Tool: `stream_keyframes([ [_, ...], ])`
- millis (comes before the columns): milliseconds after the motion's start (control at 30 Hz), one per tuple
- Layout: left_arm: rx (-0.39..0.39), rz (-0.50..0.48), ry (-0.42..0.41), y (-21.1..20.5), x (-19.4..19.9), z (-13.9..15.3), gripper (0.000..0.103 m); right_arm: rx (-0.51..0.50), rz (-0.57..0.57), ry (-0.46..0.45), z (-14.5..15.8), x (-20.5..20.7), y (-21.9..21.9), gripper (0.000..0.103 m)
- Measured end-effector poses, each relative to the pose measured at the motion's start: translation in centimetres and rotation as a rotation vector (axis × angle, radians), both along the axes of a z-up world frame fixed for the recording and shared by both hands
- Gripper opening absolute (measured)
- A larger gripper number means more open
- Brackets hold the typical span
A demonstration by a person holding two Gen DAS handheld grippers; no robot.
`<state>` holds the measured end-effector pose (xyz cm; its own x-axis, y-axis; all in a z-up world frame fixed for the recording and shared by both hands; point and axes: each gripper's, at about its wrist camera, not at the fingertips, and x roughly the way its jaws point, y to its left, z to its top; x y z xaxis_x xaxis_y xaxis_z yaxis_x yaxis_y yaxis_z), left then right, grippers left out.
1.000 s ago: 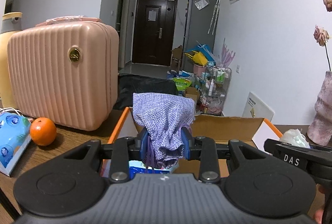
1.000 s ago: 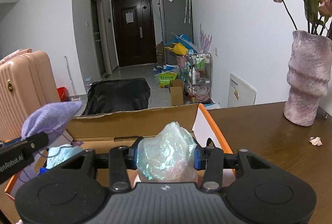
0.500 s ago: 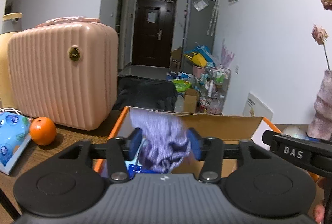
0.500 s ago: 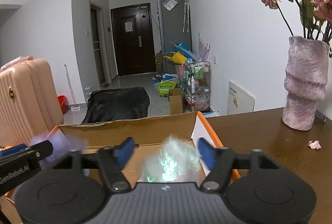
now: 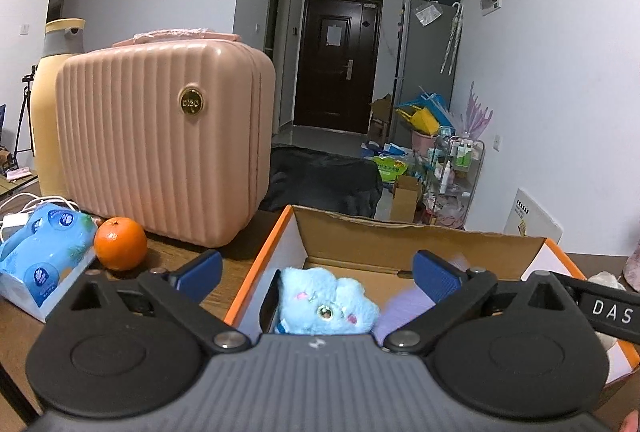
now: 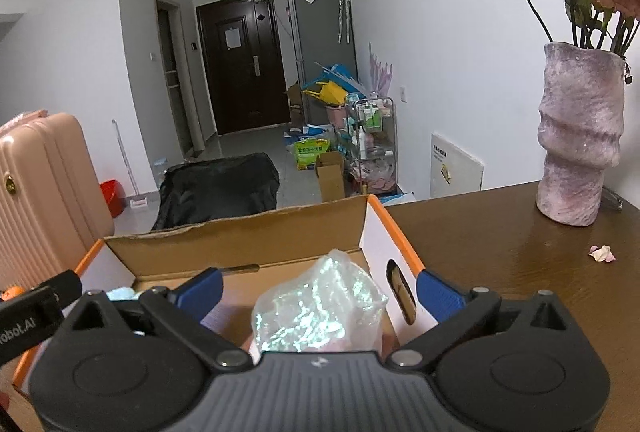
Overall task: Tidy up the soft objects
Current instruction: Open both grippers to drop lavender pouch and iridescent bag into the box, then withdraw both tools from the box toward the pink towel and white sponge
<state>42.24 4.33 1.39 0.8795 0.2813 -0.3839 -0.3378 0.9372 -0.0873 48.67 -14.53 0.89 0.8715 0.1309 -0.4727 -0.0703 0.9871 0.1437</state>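
Observation:
An open cardboard box (image 5: 264,260) with an orange rim stands on the brown table. My left gripper (image 5: 318,272) hovers over its left half, jaws opening wide and touching nothing. Below it in the box lie a blue plush toy (image 5: 328,302) and a blurred purple cloth pouch (image 5: 402,312). My right gripper (image 6: 320,290) is over the right half of the box (image 6: 396,232), jaws also opening. An iridescent plastic-wrapped soft bag (image 6: 320,308) sits between and below the blue pads, free of both. The right gripper's side bar (image 5: 600,308) shows in the left wrist view.
A pink ribbed suitcase (image 5: 160,140) stands left of the box, with an orange (image 5: 120,249) and a blue tissue pack (image 5: 40,252) in front of it. On the right are a pink vase (image 6: 580,136) of dried flowers and a fallen petal (image 6: 602,253).
Both grippers went from shut to wide open. The purple pouch dropped out of the left one into the box; the iridescent bag slipped from the right one and sank lower.

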Motion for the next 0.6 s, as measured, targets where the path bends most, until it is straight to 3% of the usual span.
stream_keyframes([
  [600, 0.043, 0.006, -0.002, 0.2, -3.0, -0.6, 0.103, -0.041, 0.001, -0.037, 0.3, -4.3, -1.0, 0.103],
])
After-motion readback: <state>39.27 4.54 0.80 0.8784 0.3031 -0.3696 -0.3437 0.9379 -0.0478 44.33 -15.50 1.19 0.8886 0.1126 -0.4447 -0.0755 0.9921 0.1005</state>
